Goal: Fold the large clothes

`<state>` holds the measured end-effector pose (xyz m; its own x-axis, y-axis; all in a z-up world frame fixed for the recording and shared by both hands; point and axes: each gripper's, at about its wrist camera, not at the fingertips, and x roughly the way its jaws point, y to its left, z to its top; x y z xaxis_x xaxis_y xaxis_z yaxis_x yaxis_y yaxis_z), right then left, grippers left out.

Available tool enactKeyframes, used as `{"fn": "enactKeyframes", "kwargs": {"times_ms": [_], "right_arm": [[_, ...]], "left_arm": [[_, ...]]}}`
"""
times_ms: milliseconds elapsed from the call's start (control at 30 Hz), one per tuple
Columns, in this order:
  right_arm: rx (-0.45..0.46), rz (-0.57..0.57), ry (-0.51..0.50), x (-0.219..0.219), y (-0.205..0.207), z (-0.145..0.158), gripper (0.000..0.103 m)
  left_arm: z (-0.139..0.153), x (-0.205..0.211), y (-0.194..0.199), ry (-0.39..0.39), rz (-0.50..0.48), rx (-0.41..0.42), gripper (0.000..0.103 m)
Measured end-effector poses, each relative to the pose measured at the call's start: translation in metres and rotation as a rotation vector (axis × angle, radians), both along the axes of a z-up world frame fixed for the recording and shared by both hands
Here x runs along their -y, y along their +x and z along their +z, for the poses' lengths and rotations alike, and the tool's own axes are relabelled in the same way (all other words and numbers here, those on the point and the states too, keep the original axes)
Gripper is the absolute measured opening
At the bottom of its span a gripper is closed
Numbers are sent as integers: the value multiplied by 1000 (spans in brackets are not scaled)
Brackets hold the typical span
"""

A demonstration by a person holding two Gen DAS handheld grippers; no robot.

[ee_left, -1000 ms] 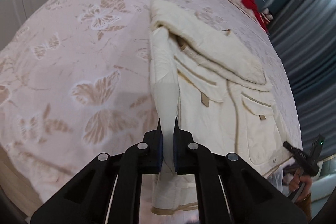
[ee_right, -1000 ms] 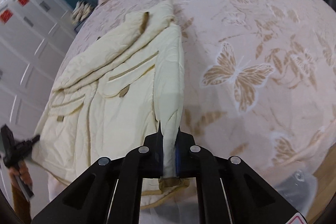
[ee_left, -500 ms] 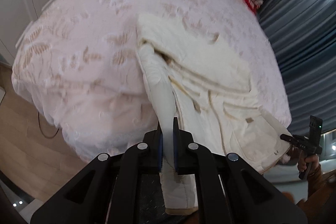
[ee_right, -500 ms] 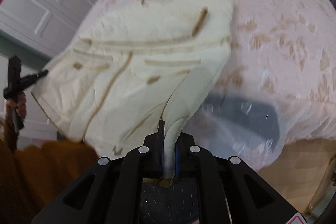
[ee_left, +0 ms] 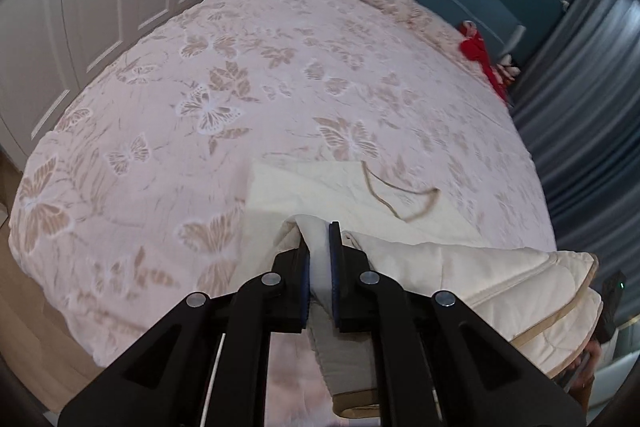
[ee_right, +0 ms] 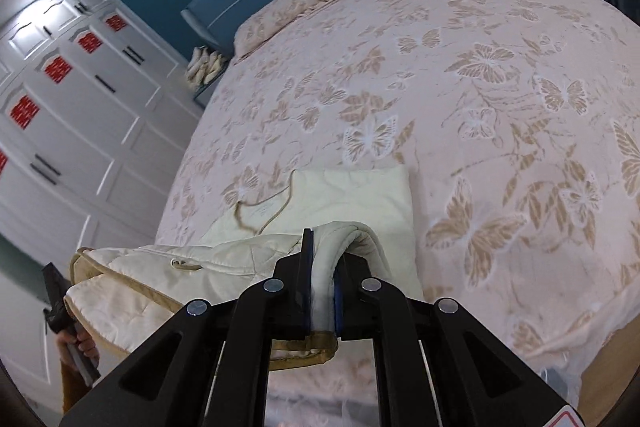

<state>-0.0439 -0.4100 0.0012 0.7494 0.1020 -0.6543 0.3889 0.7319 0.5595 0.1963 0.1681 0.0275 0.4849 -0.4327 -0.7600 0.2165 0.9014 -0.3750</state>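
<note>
Both the left gripper [ee_left: 319,247] and the right gripper [ee_right: 322,255] are clamped on folds of the cream quilted coat [ee_left: 460,267] lifted over the butterfly bedspread [ee_left: 280,67], and only the right view shows red-papered wardrobe doors [ee_right: 60,69].

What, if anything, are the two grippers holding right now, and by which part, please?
Both hold the cream garment. The left gripper and right gripper each pinch a bunched edge of it, lifted above the bed.
</note>
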Motion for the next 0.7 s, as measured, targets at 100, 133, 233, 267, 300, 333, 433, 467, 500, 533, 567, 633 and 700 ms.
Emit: {"fn": "enactKeyframes", "kwargs": {"times_ms": [100, 133, 233, 267, 300, 333, 433, 467, 500, 533, 567, 633, 700], "right_arm": [[-20, -36, 8, 9, 24, -18, 7], [-26, -43, 5, 9, 30, -23, 7], [-50, -62, -30, 10, 50, -35, 7], [-61, -63, -52, 9, 57, -40, 8], [-68, -64, -59, 8, 61, -43, 8], [-75, -65, -64, 8, 65, -47, 8], [-75, -79, -60, 9, 73, -55, 10], [-68, -92, -43, 11, 73, -57, 10], [-60, -102, -27, 12, 71, -58, 10], [-49, -113, -4, 14, 69, -58, 10], [-38, -121, 15, 15, 67, -58, 10], [-17, -123, 37, 15, 62, -55, 11], [11, -122, 59, 14, 55, -51, 13]], "left_arm": [[-23, 9, 29, 6, 35, -36, 7], [-30, 11, 36, 8, 44, -44, 8], [-53, 19, 60, 19, 72, -67, 9], [-63, 22, 68, 21, 80, -74, 9], [-68, 24, 72, 29, 84, -81, 9], [-75, 26, 77, 39, 85, -91, 10], [-96, 32, 91, 66, 79, -111, 10], [-101, 32, 92, 63, 75, -108, 10], [-104, 32, 93, 54, 73, -107, 10], [-108, 29, 94, 38, 70, -112, 11], [-110, 25, 95, 15, 70, -122, 11], [-108, 15, 95, -49, 69, -142, 14], [-100, 7, 93, -106, 55, -140, 17]]}}
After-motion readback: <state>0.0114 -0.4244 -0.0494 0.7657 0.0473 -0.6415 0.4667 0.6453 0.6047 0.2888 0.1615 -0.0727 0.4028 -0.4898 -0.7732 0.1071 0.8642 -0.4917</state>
